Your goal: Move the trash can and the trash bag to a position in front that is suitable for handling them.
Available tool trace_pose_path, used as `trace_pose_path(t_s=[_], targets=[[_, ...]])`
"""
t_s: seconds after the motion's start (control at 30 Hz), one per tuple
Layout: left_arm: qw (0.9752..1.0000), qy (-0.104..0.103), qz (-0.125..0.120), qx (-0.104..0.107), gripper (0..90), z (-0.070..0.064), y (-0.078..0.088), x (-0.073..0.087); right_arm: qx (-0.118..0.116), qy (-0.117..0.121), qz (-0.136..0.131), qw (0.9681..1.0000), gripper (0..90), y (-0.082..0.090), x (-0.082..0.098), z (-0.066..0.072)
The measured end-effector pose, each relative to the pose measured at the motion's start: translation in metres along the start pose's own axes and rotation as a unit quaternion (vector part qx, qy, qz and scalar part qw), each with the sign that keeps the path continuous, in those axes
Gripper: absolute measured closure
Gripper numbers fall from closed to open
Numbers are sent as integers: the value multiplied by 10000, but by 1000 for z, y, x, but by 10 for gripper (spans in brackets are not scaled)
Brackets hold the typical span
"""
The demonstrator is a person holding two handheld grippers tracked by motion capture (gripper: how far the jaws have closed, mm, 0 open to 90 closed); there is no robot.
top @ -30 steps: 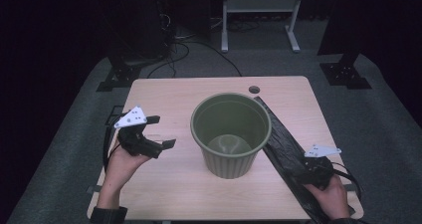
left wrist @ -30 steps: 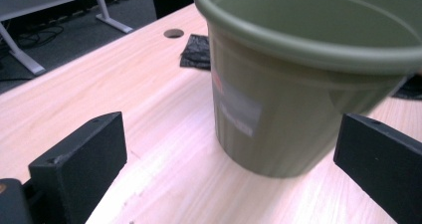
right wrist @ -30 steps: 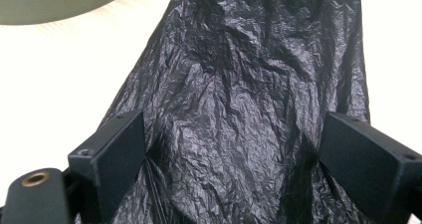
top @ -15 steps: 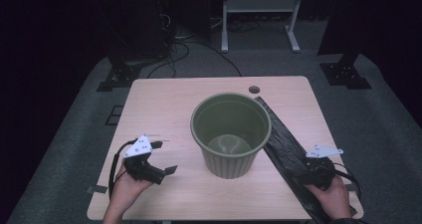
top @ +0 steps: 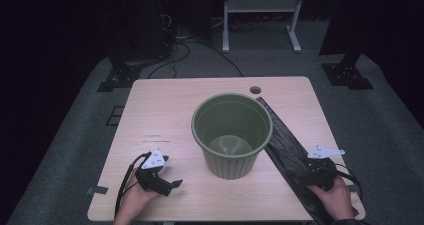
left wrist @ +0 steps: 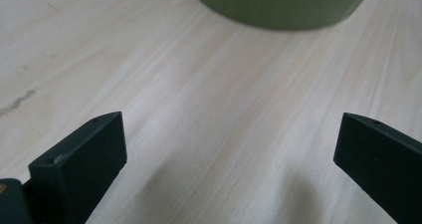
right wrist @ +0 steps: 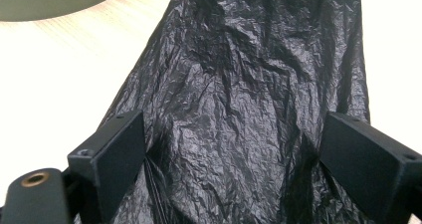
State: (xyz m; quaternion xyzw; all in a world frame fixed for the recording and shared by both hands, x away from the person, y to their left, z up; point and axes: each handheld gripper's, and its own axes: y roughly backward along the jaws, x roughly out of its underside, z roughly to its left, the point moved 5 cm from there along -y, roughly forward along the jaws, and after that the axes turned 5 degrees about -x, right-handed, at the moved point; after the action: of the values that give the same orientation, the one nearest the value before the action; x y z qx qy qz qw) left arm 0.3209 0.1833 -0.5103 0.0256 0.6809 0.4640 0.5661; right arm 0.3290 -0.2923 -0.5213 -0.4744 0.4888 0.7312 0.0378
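I see one black plastic bag [top: 282, 145] lying flat on the tabletop [top: 165, 110], its long axis running from just behind the bin's right side down toward the near right corner, where its end is cut off by the picture's bottom edge. In the right gripper view the bag [right wrist: 239, 99] is crumpled and narrows away from me toward the bin.

My right gripper [top: 314, 171] sits over the bag's near end, close to the near right corner. Its jaws stand wide on either side of the bag; the plastic bunches up against the inner face of one jaw, but I cannot tell whether both pads are pressing on it.

My left gripper [top: 167, 185] is low over the near left part of the tabletop, pointing toward the one olive-green bin [top: 232, 135], which stands upright near the middle. Its jaws are spread, with bare wood between them. In the left gripper view the bin [left wrist: 278, 5] is cut off at the top edge.

I count two grippers, one bag, one bin.
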Motion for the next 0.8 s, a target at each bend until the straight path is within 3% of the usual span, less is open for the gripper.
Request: trace_pose_path(t_s=[0.1,0.3,0.37,0.6,0.67,0.8], targets=[[9997,-89,236,12,0,-2,-7,4,-1,-1,0,10000,99,0,0,0],[9997,-15,249,4,0,-1,-9,3,9,13,0,10000,97,0,0,0],[9997,-13,248,3,0,-1,-9,3,146,68,-36,9999,97,0,-1,0],[9997,-14,249,6,0,-1,-9,3,191,68,-98,9997,95,-3,-13,-3],[9997,-19,248,7,0,-1,-9,3,159,68,-254,9995,95,-5,-18,-4],[9997,-21,247,9,0,-1,-9,3,182,67,-211,9996,95,-9,-21,-7]])
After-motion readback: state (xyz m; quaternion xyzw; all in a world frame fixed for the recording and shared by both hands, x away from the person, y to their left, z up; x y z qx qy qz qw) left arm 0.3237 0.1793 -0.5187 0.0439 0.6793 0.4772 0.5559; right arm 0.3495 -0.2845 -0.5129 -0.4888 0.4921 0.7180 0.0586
